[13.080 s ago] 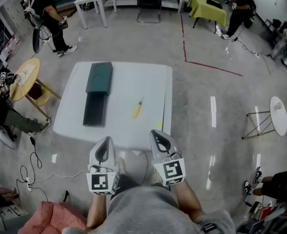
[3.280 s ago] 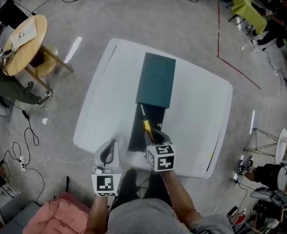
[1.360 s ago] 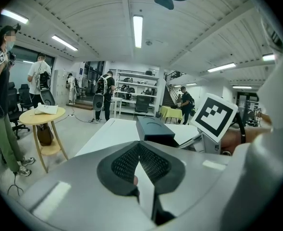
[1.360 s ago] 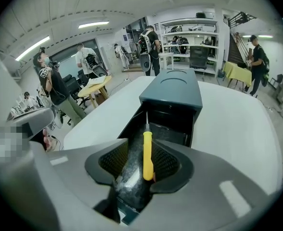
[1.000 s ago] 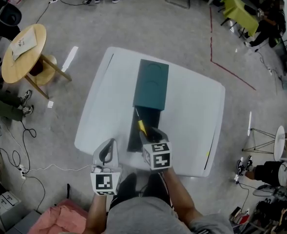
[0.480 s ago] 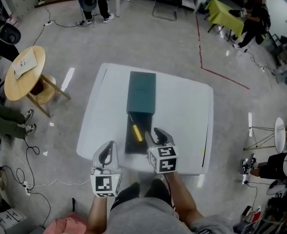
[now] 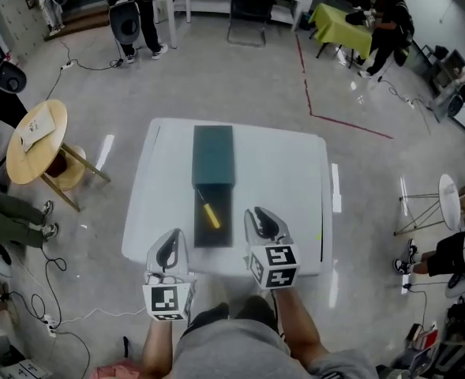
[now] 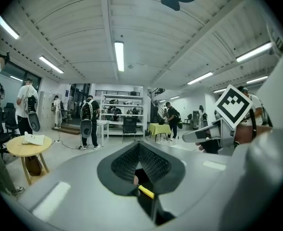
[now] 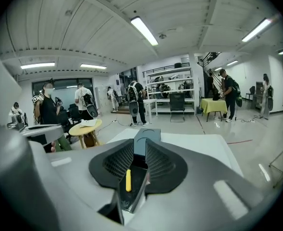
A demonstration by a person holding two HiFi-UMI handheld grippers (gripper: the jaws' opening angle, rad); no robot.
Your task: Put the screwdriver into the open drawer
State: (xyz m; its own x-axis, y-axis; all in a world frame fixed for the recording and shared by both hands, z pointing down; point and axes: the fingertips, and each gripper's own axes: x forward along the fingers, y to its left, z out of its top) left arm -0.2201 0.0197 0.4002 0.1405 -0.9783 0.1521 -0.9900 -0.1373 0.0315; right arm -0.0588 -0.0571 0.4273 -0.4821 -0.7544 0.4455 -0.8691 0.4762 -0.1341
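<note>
The yellow-handled screwdriver (image 7: 210,216) (image 9: 128,180) (image 8: 146,192) lies inside the open dark drawer (image 7: 220,237) (image 9: 139,189), which is pulled out of the teal cabinet (image 7: 214,155) (image 9: 146,137) on the white table (image 7: 287,180). My right gripper (image 7: 256,212) (image 9: 140,152) hovers just right of the drawer's front end. Its jaws are closing, with a small gap and nothing between them. My left gripper (image 7: 172,234) (image 8: 138,149) hangs over the table's near edge, left of the drawer, its tips together and empty.
A round wooden table (image 7: 33,139) with a stool stands left of the white table. A small white side table (image 7: 451,202) is at the right. Several people stand at the back, near a green table (image 7: 339,18). Cables lie on the floor at lower left.
Both grippers have lifted and drawn back from the drawer toward me. The right gripper has come away from the screwdriver, which stays in the drawer, and its jaws have narrowed.
</note>
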